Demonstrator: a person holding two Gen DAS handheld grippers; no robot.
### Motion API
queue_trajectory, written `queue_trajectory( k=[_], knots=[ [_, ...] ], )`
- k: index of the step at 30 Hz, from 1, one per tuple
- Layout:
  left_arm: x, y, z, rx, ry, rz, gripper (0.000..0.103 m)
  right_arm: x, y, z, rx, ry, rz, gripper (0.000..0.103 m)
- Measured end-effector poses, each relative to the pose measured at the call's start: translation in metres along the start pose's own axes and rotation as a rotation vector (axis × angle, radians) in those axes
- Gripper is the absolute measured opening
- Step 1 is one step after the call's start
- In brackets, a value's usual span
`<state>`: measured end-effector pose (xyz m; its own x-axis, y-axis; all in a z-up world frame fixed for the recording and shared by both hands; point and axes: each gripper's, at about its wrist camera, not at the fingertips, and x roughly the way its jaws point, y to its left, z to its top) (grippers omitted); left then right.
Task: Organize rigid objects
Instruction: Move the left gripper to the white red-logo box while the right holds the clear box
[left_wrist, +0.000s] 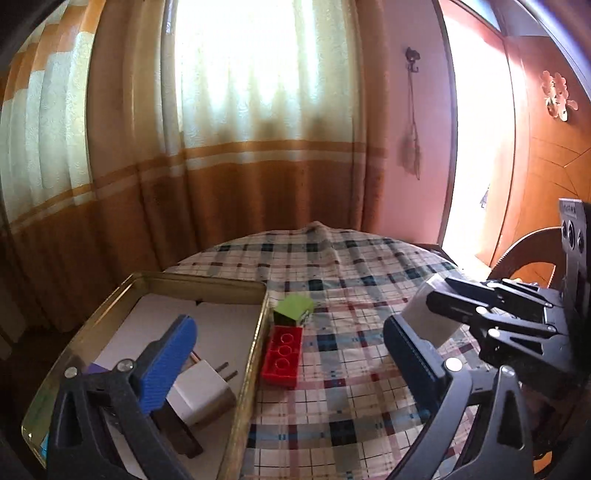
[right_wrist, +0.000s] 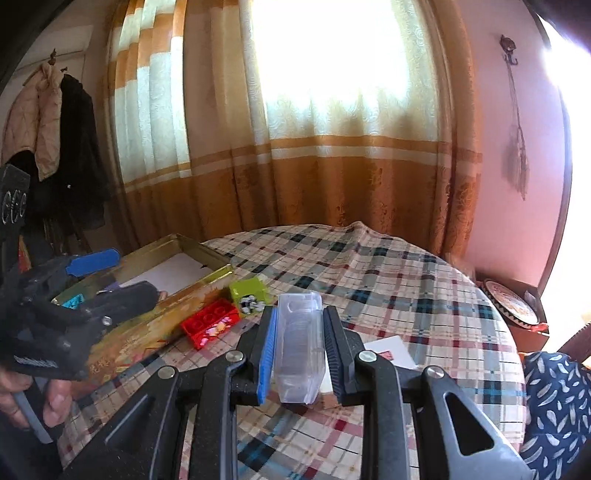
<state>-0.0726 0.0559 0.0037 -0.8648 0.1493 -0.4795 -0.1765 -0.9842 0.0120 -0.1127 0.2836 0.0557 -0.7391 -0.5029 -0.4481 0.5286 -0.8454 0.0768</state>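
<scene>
My left gripper (left_wrist: 288, 326) is open wide. Its left blue pad hangs over the gold tin (left_wrist: 255, 354) and its right pad over the checked cloth. A white charger plug (left_wrist: 201, 393) lies in the tin, partly hidden behind that left pad and not gripped. Just outside the tin's right wall lie a red brick (left_wrist: 282, 354) and, beyond it, a green cube (left_wrist: 293, 310). My right gripper (right_wrist: 299, 314) is shut on a clear plastic box (right_wrist: 299, 354), held above the table near its front. The right wrist view also shows the red brick (right_wrist: 210, 325), the green cube (right_wrist: 248, 293) and the left gripper (right_wrist: 110, 277).
The round table (right_wrist: 406, 266) wears a checked cloth with a ridge at the back. A white card (right_wrist: 391, 350) lies right of the held box. A decorated plate (right_wrist: 513, 306) sits off the table's right edge. Curtains hang behind; a hand (right_wrist: 29, 398) holds the left tool.
</scene>
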Motion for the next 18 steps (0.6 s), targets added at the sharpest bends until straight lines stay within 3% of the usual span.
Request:
queue_trajectory(
  k=[6,10,18],
  knots=[
    [-0.004,0.006,-0.008,-0.059,0.018,-0.020,0.102,-0.021,0.017,-0.003,-0.057,-0.045,0.073,0.027],
    [0.002,0.000,-0.007,-0.089,0.051,-0.064,0.102,-0.031,0.012,0.003,-0.057,-0.070,0.023,0.027],
    [0.039,-0.069,0.001,-0.010,0.110,-0.182,0.102,-0.054,-0.042,0.012,0.040,-0.073,-0.132,0.027]
  ],
)
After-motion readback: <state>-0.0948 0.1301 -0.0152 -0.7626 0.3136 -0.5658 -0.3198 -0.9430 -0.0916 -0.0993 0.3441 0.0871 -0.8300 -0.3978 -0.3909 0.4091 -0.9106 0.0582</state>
